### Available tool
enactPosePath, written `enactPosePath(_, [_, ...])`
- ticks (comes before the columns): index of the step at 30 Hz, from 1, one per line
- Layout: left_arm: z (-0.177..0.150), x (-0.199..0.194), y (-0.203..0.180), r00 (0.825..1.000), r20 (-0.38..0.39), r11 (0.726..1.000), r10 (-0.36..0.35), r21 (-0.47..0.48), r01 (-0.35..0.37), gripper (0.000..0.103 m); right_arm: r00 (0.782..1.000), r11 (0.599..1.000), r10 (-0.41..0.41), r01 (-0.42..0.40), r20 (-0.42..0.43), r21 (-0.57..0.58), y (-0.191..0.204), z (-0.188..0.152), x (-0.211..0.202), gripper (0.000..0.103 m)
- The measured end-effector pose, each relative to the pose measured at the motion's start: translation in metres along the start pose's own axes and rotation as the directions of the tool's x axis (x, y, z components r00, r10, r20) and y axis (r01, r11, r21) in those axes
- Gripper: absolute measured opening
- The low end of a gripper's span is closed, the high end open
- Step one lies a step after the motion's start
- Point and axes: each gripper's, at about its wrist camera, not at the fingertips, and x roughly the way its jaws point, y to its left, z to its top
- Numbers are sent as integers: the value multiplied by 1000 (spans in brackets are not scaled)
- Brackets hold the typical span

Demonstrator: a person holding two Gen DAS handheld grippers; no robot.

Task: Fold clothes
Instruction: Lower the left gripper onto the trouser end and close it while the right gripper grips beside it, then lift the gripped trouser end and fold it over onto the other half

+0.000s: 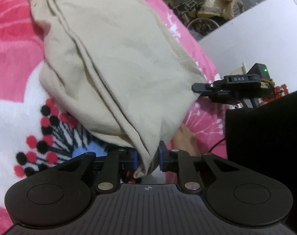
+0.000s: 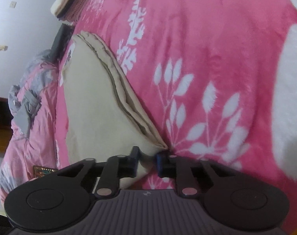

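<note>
A beige garment [image 1: 113, 62], folded into several layers with stitched seams, lies on a pink flowered blanket [image 1: 9, 45]. My left gripper [image 1: 147, 159] is shut on the garment's near corner, with cloth pinched between its blue pads. In the left wrist view the right gripper [image 1: 202, 89] shows at the right, its fingers at the garment's other corner. In the right wrist view the same beige garment [image 2: 93, 105] runs away to the upper left, and my right gripper [image 2: 146, 161] is shut on its near corner, the cloth bunched between the fingers.
A person's bare foot [image 1: 184, 139] rests on the blanket just beyond my left fingers. A black block [image 1: 265, 129] stands at the right. A white wall [image 1: 256, 31] and clutter lie behind. Folded clothes [image 2: 70, 2] and a crumpled pink and grey cloth [image 2: 29, 105] lie past the garment.
</note>
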Motion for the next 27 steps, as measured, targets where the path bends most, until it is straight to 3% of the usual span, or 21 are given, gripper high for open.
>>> enactPosePath(5, [3, -19, 2, 996, 52, 997, -78, -18, 79, 15, 996, 997, 67, -65, 53, -32, 16, -3, -23, 8])
enactPosePath(11, [9, -53, -2, 976, 163, 989, -145, 3, 146, 15, 980, 980, 174, -162, 101, -119, 54, 8, -49, 7])
enactPosePath(18, [25, -88, -2, 934, 320, 987, -156, 5, 163, 15, 960, 943, 253, -216, 121, -255, 107, 37, -55, 7])
enactPosePath(27, [69, -109, 25, 866, 487, 986, -114, -53, 159, 15, 944, 891, 316, -261, 93, -372, 169, 100, -25, 7])
